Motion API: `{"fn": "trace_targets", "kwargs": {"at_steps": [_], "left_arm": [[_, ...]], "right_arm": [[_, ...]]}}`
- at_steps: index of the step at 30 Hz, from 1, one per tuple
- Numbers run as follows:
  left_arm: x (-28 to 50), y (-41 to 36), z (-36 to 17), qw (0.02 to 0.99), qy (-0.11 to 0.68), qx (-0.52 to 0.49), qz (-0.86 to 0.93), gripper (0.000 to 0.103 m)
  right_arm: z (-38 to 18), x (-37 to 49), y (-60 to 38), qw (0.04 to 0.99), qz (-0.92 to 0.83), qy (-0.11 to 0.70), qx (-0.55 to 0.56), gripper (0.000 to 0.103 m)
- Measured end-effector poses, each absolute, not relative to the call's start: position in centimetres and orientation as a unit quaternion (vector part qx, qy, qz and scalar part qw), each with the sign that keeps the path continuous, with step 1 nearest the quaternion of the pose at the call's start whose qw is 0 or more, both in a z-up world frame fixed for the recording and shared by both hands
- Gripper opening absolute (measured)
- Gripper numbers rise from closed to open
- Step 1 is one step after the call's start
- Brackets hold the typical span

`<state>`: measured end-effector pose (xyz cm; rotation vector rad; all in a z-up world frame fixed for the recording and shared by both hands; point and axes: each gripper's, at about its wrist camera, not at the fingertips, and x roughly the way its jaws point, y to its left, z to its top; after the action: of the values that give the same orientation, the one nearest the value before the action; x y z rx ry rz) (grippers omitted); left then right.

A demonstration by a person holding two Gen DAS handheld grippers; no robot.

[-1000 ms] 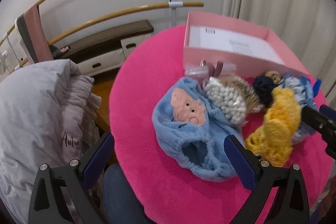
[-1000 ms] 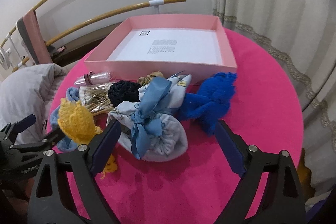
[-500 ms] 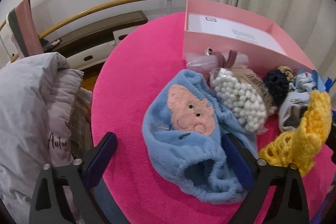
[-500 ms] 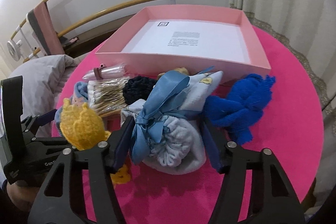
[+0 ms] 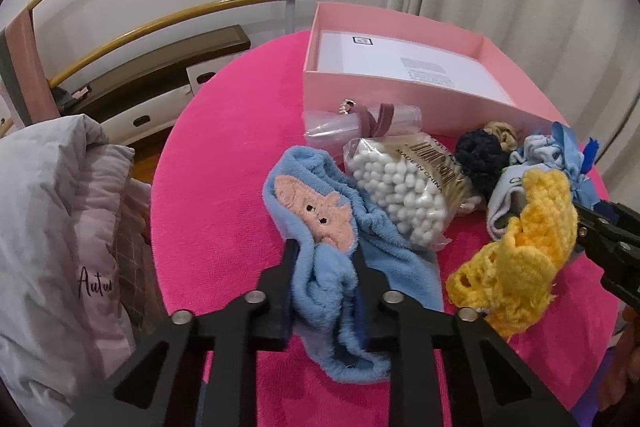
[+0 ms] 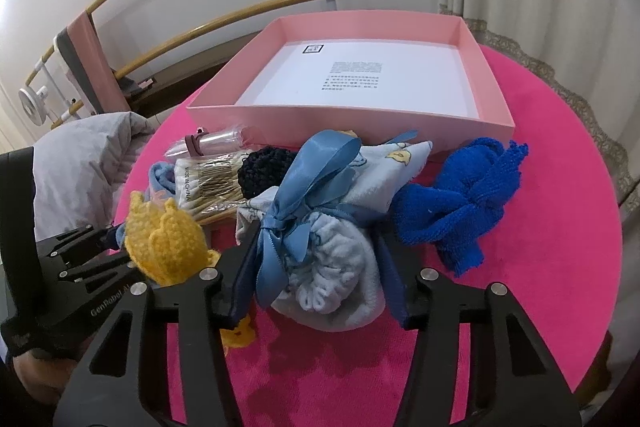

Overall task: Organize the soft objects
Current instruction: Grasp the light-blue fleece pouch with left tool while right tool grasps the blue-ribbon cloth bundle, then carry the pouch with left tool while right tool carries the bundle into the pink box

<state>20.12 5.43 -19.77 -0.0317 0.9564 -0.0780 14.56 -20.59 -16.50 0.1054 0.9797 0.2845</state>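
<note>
My left gripper (image 5: 322, 263) is shut on a fluffy light-blue cloth with a pink pig face (image 5: 320, 211), lying on the pink table. My right gripper (image 6: 316, 267) is shut on a pale-blue fleece bundle tied with a blue satin ribbon (image 6: 324, 259). A yellow crochet piece (image 5: 520, 251) lies between the two grippers; it also shows in the right wrist view (image 6: 168, 247). A royal-blue towel (image 6: 464, 203) lies to the right. The open pink box (image 6: 360, 83) with white paper inside stands behind the pile.
A bag of cotton swabs (image 5: 404, 179), a clear tube with a mauve strap (image 5: 360, 119), a dark navy scrunchie (image 5: 480, 155) and a tan one (image 5: 500, 133) lie before the box. A grey quilt (image 5: 48, 227) is left of the round table (image 5: 224, 155). Curtains hang right.
Both grippers moved forward and closed: the left on the pig-face cloth, the right on the ribboned bundle. Both were open a second ago.
</note>
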Motion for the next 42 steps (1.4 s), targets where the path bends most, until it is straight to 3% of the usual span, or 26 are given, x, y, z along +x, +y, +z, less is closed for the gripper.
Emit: {"fn": "trace_targets", "kwargs": {"at_steps": [7, 27, 42], "left_arm": [[18.7, 6.0, -18.4, 0.891, 0.453, -0.011, -0.032, 0.012], [14.4, 5.5, -14.0, 0.907, 0.419, -0.021, -0.029, 0.01], [13.0, 4.5, -5.3, 0.933, 0.354, -0.003, -0.057, 0.01]], "right_arm": [[-16.0, 13.8, -21.5, 0.874, 0.134, 0.463, 0.062, 0.049], [-14.6, 11.9, -22.6, 0.881, 0.128, 0.449, 0.073, 0.049], [-9.7, 11.7, -23.3, 0.901, 0.138, 0.405, 0.075, 0.049]]}}
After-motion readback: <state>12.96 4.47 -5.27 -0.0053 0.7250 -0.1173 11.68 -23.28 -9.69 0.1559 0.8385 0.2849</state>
